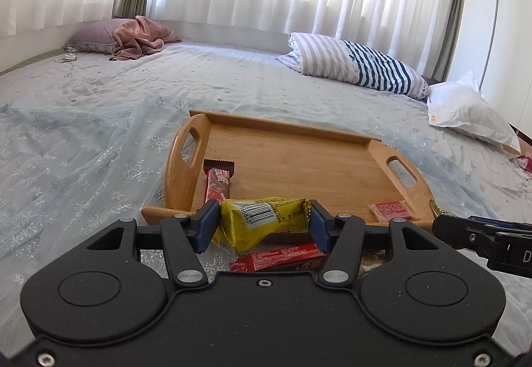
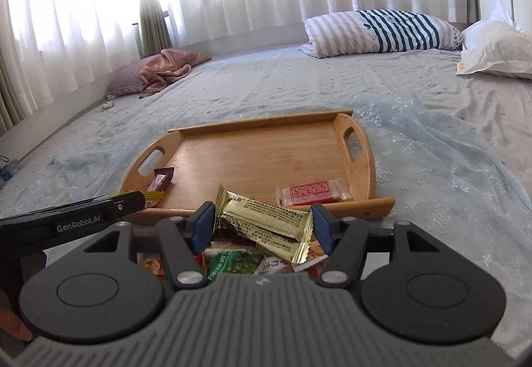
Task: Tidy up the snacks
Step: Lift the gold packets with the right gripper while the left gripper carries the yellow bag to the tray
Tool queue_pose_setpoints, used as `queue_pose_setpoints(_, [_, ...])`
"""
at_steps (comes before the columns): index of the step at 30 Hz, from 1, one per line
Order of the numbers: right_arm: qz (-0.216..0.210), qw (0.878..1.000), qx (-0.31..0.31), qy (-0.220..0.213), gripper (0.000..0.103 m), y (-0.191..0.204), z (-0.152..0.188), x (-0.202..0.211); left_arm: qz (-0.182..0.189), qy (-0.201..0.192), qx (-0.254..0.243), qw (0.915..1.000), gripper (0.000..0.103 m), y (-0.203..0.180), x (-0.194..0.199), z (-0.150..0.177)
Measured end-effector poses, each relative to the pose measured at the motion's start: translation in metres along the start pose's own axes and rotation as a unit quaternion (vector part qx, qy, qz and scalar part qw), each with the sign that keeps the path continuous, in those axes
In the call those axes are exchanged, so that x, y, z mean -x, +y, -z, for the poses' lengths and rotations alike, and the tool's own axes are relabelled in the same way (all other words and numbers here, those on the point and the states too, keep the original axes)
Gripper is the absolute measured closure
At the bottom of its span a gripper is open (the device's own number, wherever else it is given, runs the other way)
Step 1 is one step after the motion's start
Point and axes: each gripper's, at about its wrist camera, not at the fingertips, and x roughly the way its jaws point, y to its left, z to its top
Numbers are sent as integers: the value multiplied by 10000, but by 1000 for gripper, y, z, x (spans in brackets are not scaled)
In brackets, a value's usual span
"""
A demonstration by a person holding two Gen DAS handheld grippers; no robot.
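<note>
Over the wooden tray's point(image 1: 286, 161) near edge, left gripper point(image 1: 262, 222) is pinching a yellow packet point(image 1: 259, 220), right gripper point(image 2: 262, 222) a gold packet point(image 2: 266, 220), both slippery wrappers risking dropping short onto the bed point(image 1: 83, 134).

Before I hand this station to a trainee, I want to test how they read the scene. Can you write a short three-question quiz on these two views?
1. True or false: the wooden tray is empty.
2. Which snack do the left tongs grip? A) a green packet B) a yellow packet C) a red bar
3. Fill in: the right tongs grip a ____ coloured packet.

Key
1. False: a dark red bar lies by one handle and a clear-wrapped red snack near the front rim by the other.
2. B
3. Gold
</note>
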Motion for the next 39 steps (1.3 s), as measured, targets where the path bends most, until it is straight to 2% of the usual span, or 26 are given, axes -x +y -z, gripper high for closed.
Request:
queue_pose_setpoints(16, [-108,9999,-4,106,38,-11,-15,-41,-76,81,75,9999,48,-3,-43,-12])
queue_pose_setpoints(34, [-203,9990,108,388,38,-10,-20,-82,-31,176,-73,9998,48,-9,-77,-19])
queue_pose_setpoints(39, [-214,9985,70,499,38,-11,-19,-97,-35,195,-265,9995,48,-16,-86,-20])
